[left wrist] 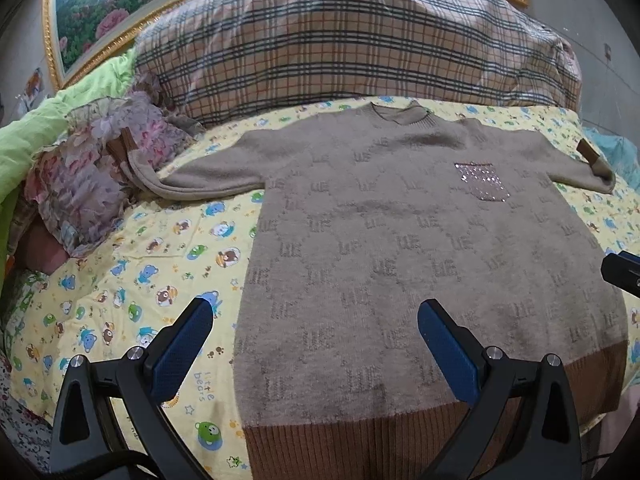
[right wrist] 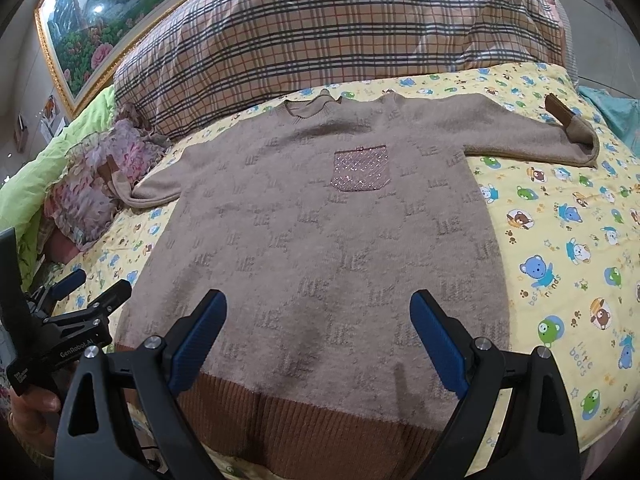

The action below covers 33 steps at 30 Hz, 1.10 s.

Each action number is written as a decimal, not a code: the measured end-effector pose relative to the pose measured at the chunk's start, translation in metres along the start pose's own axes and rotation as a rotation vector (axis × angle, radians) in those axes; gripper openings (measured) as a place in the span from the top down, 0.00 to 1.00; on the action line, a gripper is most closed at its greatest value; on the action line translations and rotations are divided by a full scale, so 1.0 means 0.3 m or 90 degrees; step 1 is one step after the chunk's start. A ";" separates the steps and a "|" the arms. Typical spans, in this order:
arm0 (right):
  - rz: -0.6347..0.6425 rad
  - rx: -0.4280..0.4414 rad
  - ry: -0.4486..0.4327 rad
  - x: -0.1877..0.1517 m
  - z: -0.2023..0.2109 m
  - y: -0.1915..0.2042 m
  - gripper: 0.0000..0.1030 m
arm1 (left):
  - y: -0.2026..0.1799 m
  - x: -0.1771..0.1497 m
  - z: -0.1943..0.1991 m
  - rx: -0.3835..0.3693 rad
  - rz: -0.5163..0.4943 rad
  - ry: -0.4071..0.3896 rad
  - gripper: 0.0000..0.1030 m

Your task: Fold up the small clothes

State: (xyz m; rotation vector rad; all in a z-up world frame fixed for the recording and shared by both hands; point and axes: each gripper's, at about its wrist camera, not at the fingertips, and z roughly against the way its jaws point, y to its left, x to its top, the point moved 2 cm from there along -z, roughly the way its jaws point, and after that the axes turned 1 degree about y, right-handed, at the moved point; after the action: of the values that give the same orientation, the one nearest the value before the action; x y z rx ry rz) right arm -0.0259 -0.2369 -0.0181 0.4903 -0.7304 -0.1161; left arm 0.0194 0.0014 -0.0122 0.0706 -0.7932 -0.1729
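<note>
The bed is covered by a yellow sheet printed with cartoon bears. A beige knit sweater lies flat on the sheet, front side up, with its brown ribbed hem at the near edge of the bed and its neckline toward the far edge. Both sleeves extend sideways, with the cuffs folded back. A sequined chest pocket faces up. A plaid quilt is piled along the far edge of the bed, just beyond the neckline. A floral ruffled garment lies at the far left, touching the left sleeve cuff. A green blanket lies at the left edge.
</note>
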 end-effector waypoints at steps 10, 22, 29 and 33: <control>-0.002 0.010 0.003 0.007 -0.010 0.004 0.10 | 0.005 -0.004 -0.029 0.005 0.006 0.024 0.00; -0.005 0.019 0.007 0.025 -0.033 0.000 0.10 | -0.006 0.019 -0.061 -0.014 0.002 0.027 0.00; -0.007 0.022 0.010 0.038 -0.048 -0.004 0.10 | -0.015 0.046 -0.085 -0.020 0.002 0.031 0.00; -0.011 0.023 0.015 0.046 -0.071 -0.011 0.10 | -0.025 0.059 -0.108 -0.019 -0.004 0.039 0.00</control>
State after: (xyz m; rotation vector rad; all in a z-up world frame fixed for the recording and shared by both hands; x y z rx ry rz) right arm -0.0013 -0.2352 -0.0247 0.5323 -0.7070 -0.1130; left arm 0.0537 -0.0091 -0.0234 0.0499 -0.7288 -0.1880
